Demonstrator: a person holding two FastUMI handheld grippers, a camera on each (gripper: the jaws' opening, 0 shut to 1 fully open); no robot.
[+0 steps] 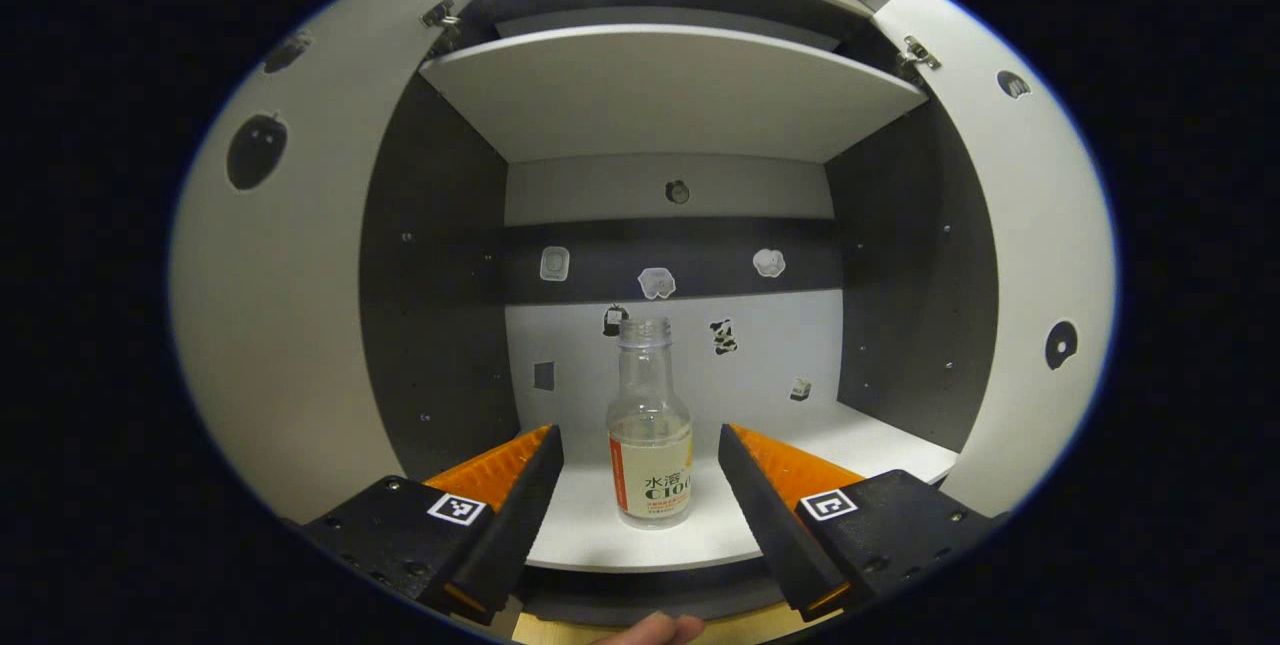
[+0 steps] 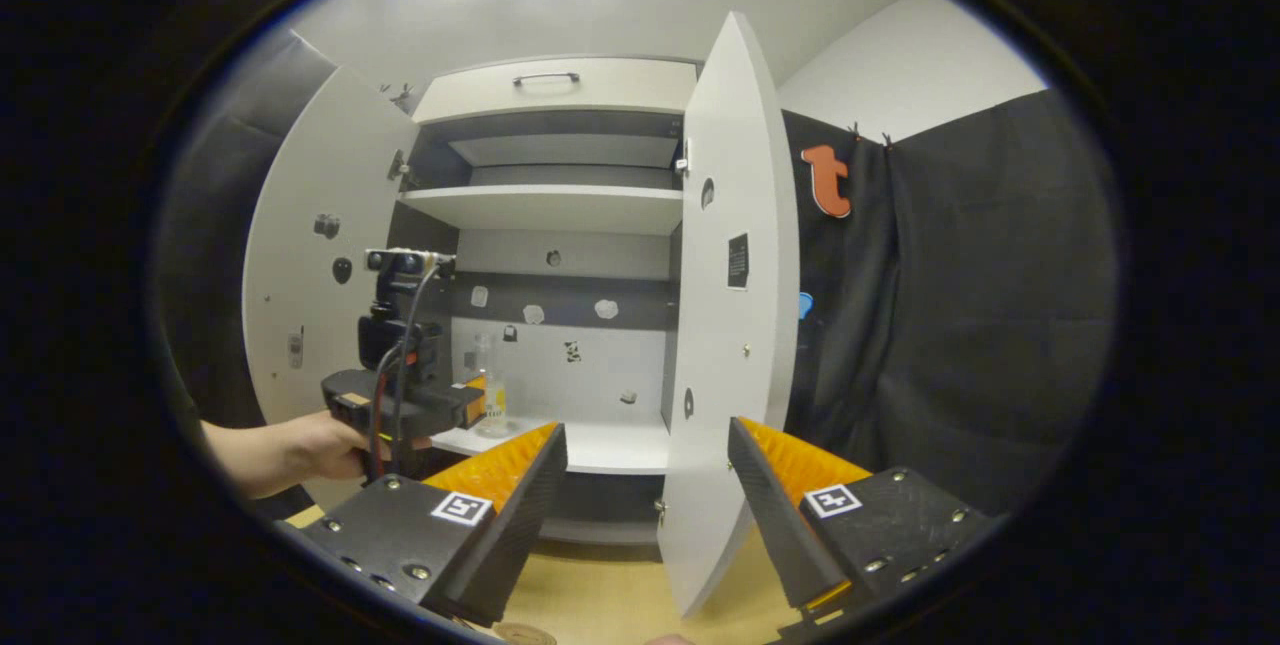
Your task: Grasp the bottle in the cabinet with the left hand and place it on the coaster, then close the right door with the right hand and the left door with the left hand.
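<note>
A clear bottle [image 1: 650, 435] with a pale label stands upright, uncapped, on the cabinet's bottom shelf [image 1: 600, 535]. My left gripper [image 1: 636, 433] is open, its fingers flanking the bottle without touching it. In the right gripper view the left gripper [image 2: 468, 405], held by a hand [image 2: 290, 450], reaches into the cabinet at the bottle [image 2: 492, 395]. The right door [image 2: 735, 325] stands open, its edge towards me, and the left door [image 2: 320, 265] is swung wide. My right gripper [image 2: 647, 428] is open and holds nothing, in front of the right door's lower edge.
An upper shelf [image 1: 660, 85] spans the cabinet above the bottle, and a drawer with a handle [image 2: 545, 80] tops it. A wooden tabletop [image 2: 600, 595] lies below the cabinet. A round tan edge [image 2: 522, 635], maybe the coaster, shows at the bottom. Black cloth [image 2: 950, 325] hangs on the right.
</note>
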